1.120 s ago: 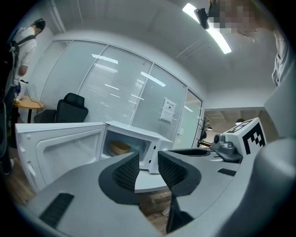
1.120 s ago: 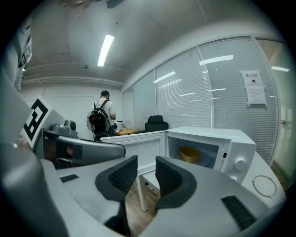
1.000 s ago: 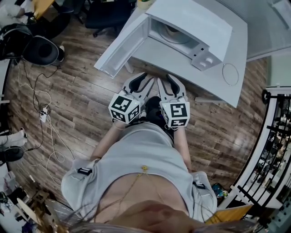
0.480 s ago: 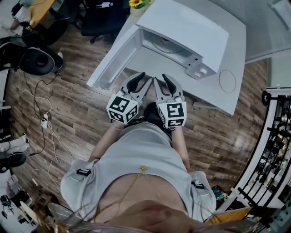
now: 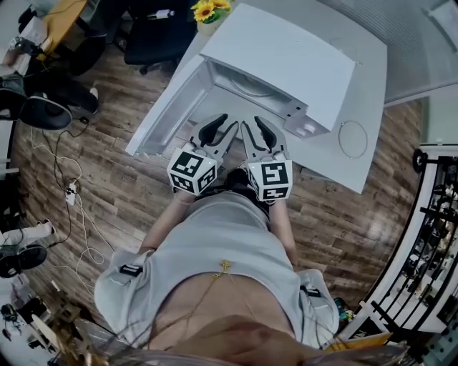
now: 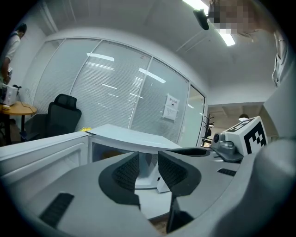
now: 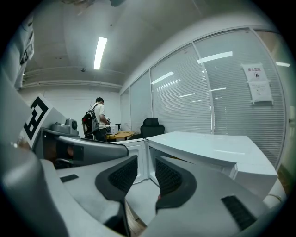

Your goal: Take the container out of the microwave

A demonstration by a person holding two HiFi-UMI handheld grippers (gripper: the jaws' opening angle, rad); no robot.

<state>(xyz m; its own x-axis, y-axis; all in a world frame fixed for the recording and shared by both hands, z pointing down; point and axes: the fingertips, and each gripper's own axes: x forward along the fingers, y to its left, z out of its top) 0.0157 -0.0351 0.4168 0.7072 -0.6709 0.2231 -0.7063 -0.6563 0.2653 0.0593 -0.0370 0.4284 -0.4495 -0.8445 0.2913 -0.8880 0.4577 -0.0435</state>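
Both released and empty, my left gripper (image 5: 217, 129) and right gripper (image 5: 255, 127) should enter the open microwave (image 5: 283, 53) level and centred.

On the brown wood-plank floor (image 5: 122, 193), loose white cables (image 5: 71, 193) at the left. Behind the white tabletop (image 5: 372, 93), yellow sunflowers (image 5: 210, 8) beside a black swivel office chair (image 5: 154, 32). Toward the tabletop's right end, a thin wire ring (image 5: 340, 137). Far right, a black metal rack (image 5: 436, 236).

Left gripper (image 5: 217, 130), right gripper (image 5: 258, 130) nearer microwave (image 5: 286, 57)
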